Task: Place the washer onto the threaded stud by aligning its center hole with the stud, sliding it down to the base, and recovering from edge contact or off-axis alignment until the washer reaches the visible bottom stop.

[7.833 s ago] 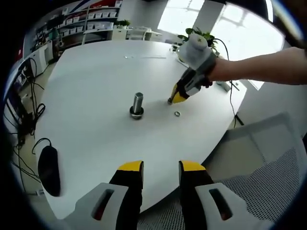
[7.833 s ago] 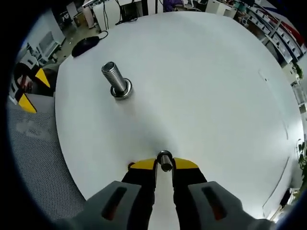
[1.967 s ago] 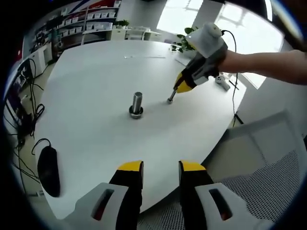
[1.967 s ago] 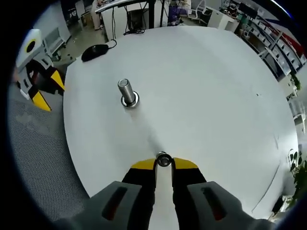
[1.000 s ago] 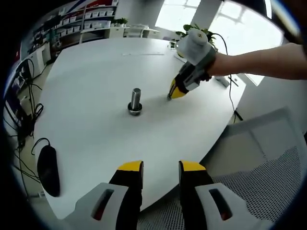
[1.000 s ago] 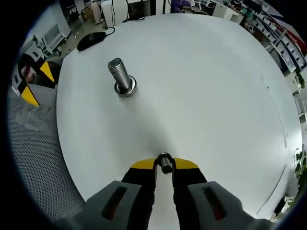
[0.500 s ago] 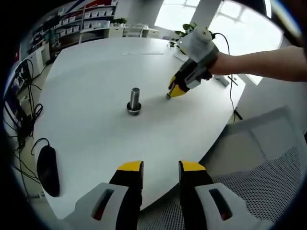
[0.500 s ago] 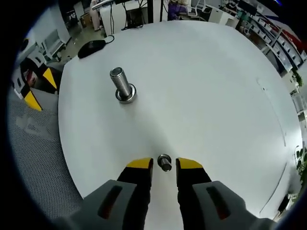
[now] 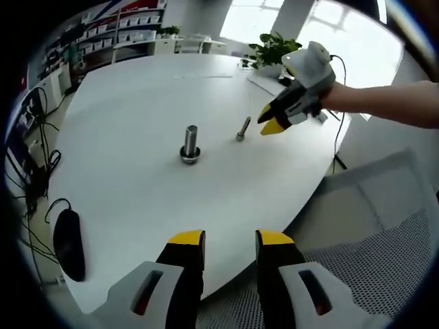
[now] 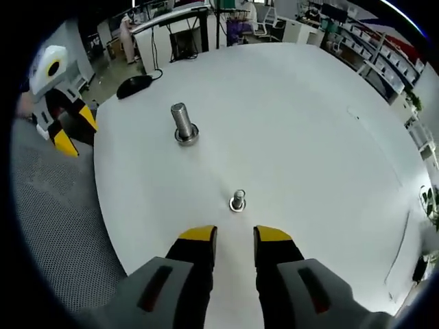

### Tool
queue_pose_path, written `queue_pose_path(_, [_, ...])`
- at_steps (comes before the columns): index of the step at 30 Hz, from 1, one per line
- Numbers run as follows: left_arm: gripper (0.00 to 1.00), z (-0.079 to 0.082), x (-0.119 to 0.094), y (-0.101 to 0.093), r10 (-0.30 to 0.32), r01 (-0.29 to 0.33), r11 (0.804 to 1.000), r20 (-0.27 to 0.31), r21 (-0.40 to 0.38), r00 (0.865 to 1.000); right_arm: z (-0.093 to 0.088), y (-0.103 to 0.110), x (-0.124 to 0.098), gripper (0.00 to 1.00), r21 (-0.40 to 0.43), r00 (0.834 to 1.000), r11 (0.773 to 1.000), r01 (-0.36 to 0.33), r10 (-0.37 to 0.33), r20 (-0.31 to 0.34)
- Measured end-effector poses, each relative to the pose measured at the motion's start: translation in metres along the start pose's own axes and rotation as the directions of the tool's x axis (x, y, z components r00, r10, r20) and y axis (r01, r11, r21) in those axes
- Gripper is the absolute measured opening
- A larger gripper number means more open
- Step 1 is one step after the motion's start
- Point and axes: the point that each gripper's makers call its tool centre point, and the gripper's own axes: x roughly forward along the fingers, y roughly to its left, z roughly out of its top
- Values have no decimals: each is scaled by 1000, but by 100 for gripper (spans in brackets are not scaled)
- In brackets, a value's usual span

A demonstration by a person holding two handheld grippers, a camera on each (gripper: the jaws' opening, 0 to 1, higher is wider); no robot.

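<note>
the right gripper hangs with jaws apart just short of the small stud, which stands upright on the white counter. the larger stud, a washer at its base, stands nearer the counter's edge. the left gripper waits off that edge, jaws apart.

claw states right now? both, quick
Left claw: open, holding nothing, hovering off the edge of the white table.
Right claw: open, holding nothing; the small stud stands free on the table just ahead of it.

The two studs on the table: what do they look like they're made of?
Large stud: likely steel, grey with a bright sheen, threaded shank, ring at its base. Small stud: also shiny grey metal; threads too small to tell. Table: smooth matte white, probably laminate.
</note>
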Motion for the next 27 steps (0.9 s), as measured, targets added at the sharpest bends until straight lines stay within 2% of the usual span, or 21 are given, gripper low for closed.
queue_pose_path(2, [27, -1, 1, 2, -1, 1, 1000, -2, 5, 1000, -5, -3, -10, 24, 20, 1000, 1000, 12, -12, 22])
queue_pose_path(8, [27, 2, -3, -13, -7, 7, 1000, -4, 16, 1000, -14, -3, -36, 25, 127, 992, 991, 27, -42, 118])
queue_pose_path(10, [27, 0, 0, -6, -5, 5, 1000, -1, 16, 1000, -20, -4, -45, 25, 139, 989, 990, 28, -47, 137])
queue_pose_path(13, [27, -1, 0, -7, -8, 8, 1000, 1, 9, 1000, -25, -3, -51, 26, 163, 985, 986, 31, -57, 161])
queue_pose_path(14, [27, -2, 0, -6, -8, 8, 1000, -2, 10, 1000, -23, 0, -58, 26, 194, 980, 981, 29, -66, 190])
queue_pose_path(16, [27, 0, -2, -9, -5, 5, 1000, 0, 16, 1000, -26, 1, -63, 26, 224, 976, 974, 25, -73, 206])
queue_pose_path(18, [27, 1, 0, -4, -4, 4, 1000, 7, 15, 1000, -29, 1, -67, 27, 252, 969, 967, 22, -83, 235])
queue_pose_path(20, [27, 4, -2, -10, -4, 4, 1000, 11, 16, 1000, -31, -1, -71, 28, 288, 959, 957, 30, -109, 261])
queue_pose_path(24, [27, 2, -1, -10, -11, 11, 1000, 5, 25, 1000, -34, 6, -74, 29, 314, 955, 949, 20, -111, 274])
queue_pose_path(26, [27, 1, 1, -10, -14, 14, 999, 0, 31, 1000, -35, 3, -76, 29, 315, 954, 949, 33, -124, 273])
queue_pose_path(27, [27, 1, 2, -11, -16, 16, 999, -3, 34, 1000, -35, -1, -80, 29, 340, 947, 940, 38, -143, 287])
